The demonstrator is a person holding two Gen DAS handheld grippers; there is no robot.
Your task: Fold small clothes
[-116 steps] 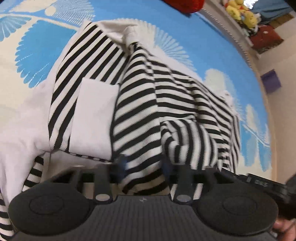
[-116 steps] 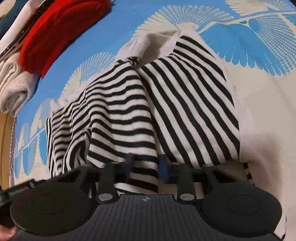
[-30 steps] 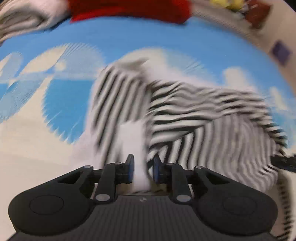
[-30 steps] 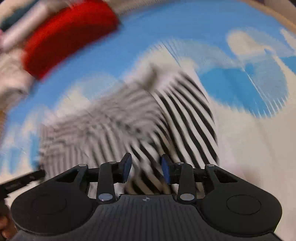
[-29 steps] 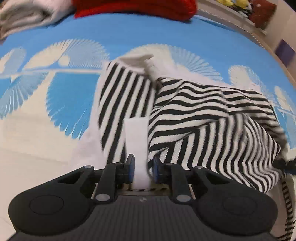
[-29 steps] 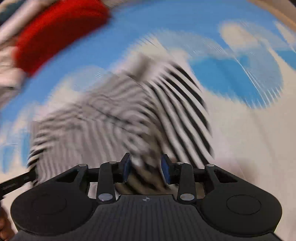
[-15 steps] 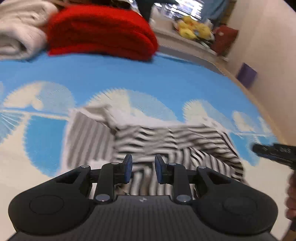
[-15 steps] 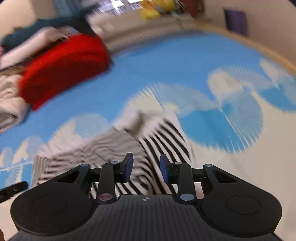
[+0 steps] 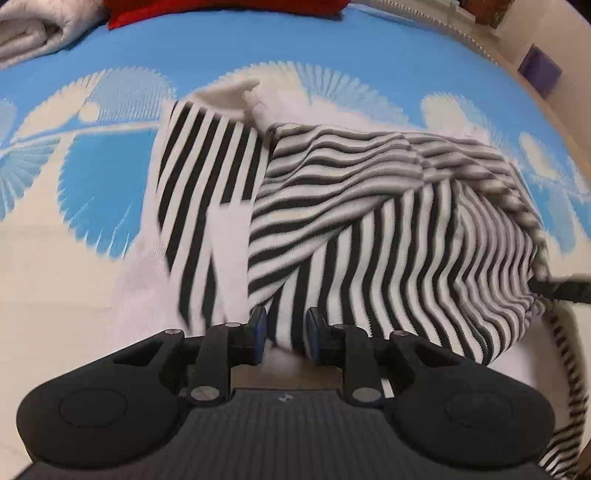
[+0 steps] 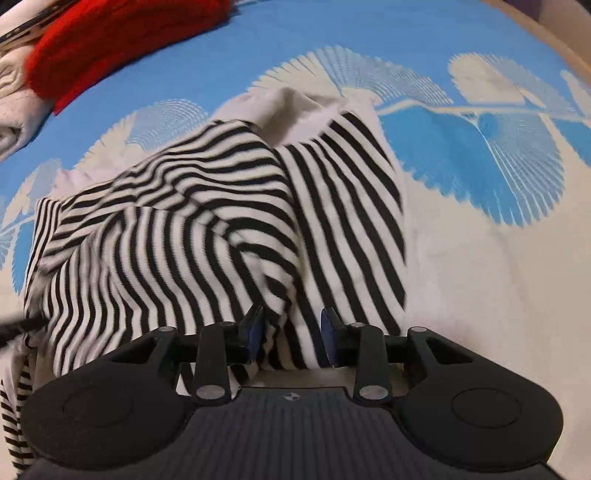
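Both tongs are dropping back onto the striped top after lifting clear half a second ago; cloth is filling the near field again, with a fold now lying across the middle.

Left tongs (image 9: 284, 334) are sitting part open, fabric edge between the pads, not pinched as far as I can tell. Right tongs (image 10: 291, 334) are gaping a bit wider, a ridge of stripes bunching between the pads, also not clamped.

Striped top (image 9: 369, 229) is lying on the blue-and-white patterned bed cover (image 9: 258, 44), directly ahead of both tongs, near hem right at the tips. Cream collar (image 9: 225, 96) is pointing far, so the long axis is running near-to-far. In the left view the folded-over bulk is lying to the right; in the right view, to the left, so it's sitting between the two hands, roughly equal reach.

Red knit (image 10: 122, 40) and a grey folded item (image 9: 33, 33) are stacked at the far edge.

My read: next fold is hem-to-collar, both tongs needing the near hem.
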